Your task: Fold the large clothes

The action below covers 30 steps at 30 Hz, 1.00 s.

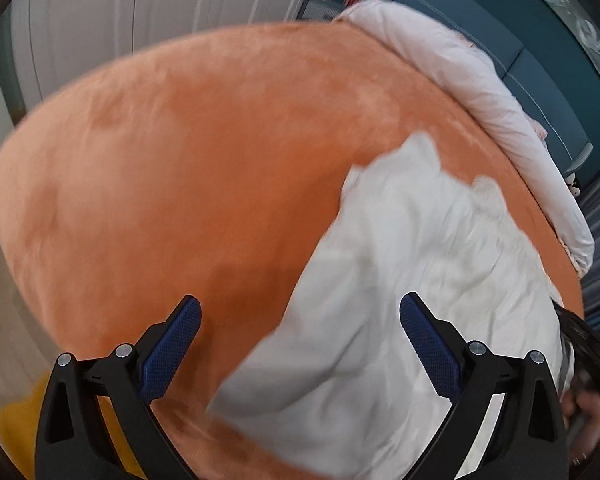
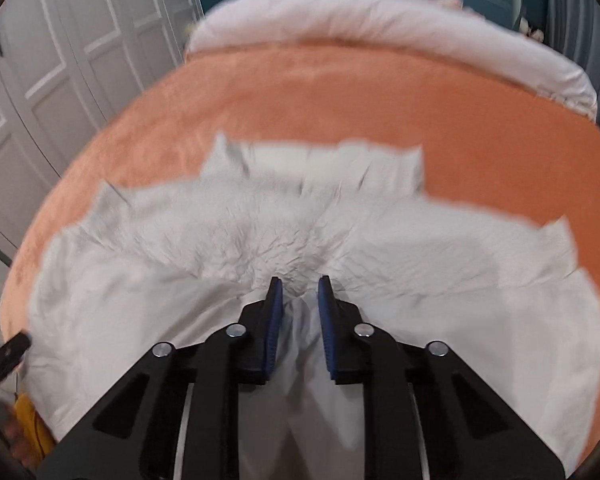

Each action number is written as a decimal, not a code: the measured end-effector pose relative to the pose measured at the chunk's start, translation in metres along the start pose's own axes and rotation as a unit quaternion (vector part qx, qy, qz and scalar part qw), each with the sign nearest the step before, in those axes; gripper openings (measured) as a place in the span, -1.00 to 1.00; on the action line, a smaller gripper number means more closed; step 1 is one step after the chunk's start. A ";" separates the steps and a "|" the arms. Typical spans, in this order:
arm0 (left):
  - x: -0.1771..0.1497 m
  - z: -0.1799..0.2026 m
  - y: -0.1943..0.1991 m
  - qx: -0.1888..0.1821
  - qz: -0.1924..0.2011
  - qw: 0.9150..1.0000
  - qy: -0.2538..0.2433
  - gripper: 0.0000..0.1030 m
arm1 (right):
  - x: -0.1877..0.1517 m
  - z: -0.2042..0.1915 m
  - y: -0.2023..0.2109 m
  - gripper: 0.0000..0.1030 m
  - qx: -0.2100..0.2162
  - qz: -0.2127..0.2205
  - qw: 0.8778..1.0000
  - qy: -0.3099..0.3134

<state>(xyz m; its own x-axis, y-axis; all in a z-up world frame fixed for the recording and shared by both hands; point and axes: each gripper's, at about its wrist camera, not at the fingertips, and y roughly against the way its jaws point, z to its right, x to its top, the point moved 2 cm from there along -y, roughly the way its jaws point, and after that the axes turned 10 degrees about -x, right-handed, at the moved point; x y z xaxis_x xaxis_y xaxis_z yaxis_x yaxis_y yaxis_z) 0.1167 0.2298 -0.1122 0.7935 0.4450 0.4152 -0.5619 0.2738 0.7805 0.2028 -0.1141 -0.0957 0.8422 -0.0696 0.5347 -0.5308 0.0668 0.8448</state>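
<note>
A large white crumpled garment [image 2: 220, 240] lies spread on an orange bed cover [image 2: 340, 92]. My right gripper [image 2: 300, 280] has its blue pads close together, with a raised bunch of the white cloth pinched between them. In the left wrist view the same garment [image 1: 420, 260] covers the right side of the bed cover [image 1: 180, 160]. My left gripper [image 1: 300, 300] hangs wide open above the garment's left edge, with nothing between its fingers. The picture is blurred by motion.
A rolled white duvet [image 2: 380, 12] lies along the far side of the bed, with a blue headboard [image 1: 500, 20] behind it. White wardrobe doors [image 2: 60, 60] stand at the left. A hand with a yellow sleeve [image 2: 32, 428] shows at the lower left edge.
</note>
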 end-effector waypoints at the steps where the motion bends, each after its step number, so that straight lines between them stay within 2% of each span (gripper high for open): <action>1: -0.005 -0.003 -0.002 -0.004 -0.010 1.000 0.007 0.89 | -0.003 -0.002 -0.009 -0.68 -0.005 -0.005 1.000 0.004; 5: -0.020 -0.004 -0.010 -0.015 -0.027 0.999 0.018 0.90 | -0.006 -0.005 -0.022 -0.71 0.004 -0.019 1.000 0.004; 10: -0.023 0.017 -0.029 0.011 -0.022 1.000 -0.019 0.90 | -0.013 -0.006 -0.032 -0.74 0.013 -0.011 1.000 0.001; 13: -0.019 0.029 -0.039 -0.002 -0.027 0.999 -0.028 0.87 | -0.016 -0.004 -0.035 -0.74 0.020 -0.006 1.000 -0.004; 14: -0.019 0.031 -0.039 -0.007 -0.028 0.999 -0.027 0.76 | -0.017 -0.003 -0.036 -0.74 0.023 -0.005 1.000 -0.007; 15: -0.017 0.038 -0.040 -0.020 -0.030 0.999 -0.026 0.49 | -0.016 -0.003 -0.037 -0.74 0.026 -0.005 1.000 -0.008; 16: -0.015 0.045 -0.039 -0.034 -0.032 0.999 -0.023 0.37 | -0.017 -0.001 -0.036 -0.74 0.029 -0.005 1.000 -0.010; 18: -0.010 0.062 -0.029 -0.060 -0.027 0.998 -0.024 -0.11 | -0.018 0.000 -0.036 -0.74 0.034 -0.004 0.999 -0.013; 19: -0.008 0.073 -0.021 -0.073 -0.020 0.997 -0.031 -0.28 | -0.018 0.000 -0.036 -0.74 0.035 -0.003 0.999 -0.014; 20: -0.006 0.085 -0.012 -0.085 -0.015 0.995 -0.044 -0.59 | -0.018 0.000 -0.037 -0.74 0.036 -0.002 0.999 -0.015; 21: -0.003 0.105 0.001 -0.100 -0.011 0.993 -0.067 -0.68 | -0.018 0.000 -0.037 -0.74 0.036 -0.001 0.999 -0.014; 23: -0.004 0.134 0.022 -0.120 0.000 0.988 -0.100 -0.73 | -0.020 0.001 -0.037 -0.74 0.037 0.000 0.999 -0.014; 26: -0.017 0.191 0.051 -0.146 0.015 0.974 -0.170 -0.78 | -0.018 0.006 -0.035 -0.74 0.050 -0.009 0.998 -0.022; 30: -0.036 0.246 0.071 -0.176 0.025 0.957 -0.230 -0.82 | -0.018 0.041 -0.009 -0.72 0.101 -0.030 0.990 -0.091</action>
<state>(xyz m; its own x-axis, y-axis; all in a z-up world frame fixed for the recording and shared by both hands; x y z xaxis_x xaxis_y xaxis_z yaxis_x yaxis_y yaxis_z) 0.1059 0.0233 0.0431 0.7368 0.0655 0.6730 -0.5820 0.5679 0.5820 0.1889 -0.1544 -0.1124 0.8517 -0.2463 0.4625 -0.5039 -0.1429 0.8518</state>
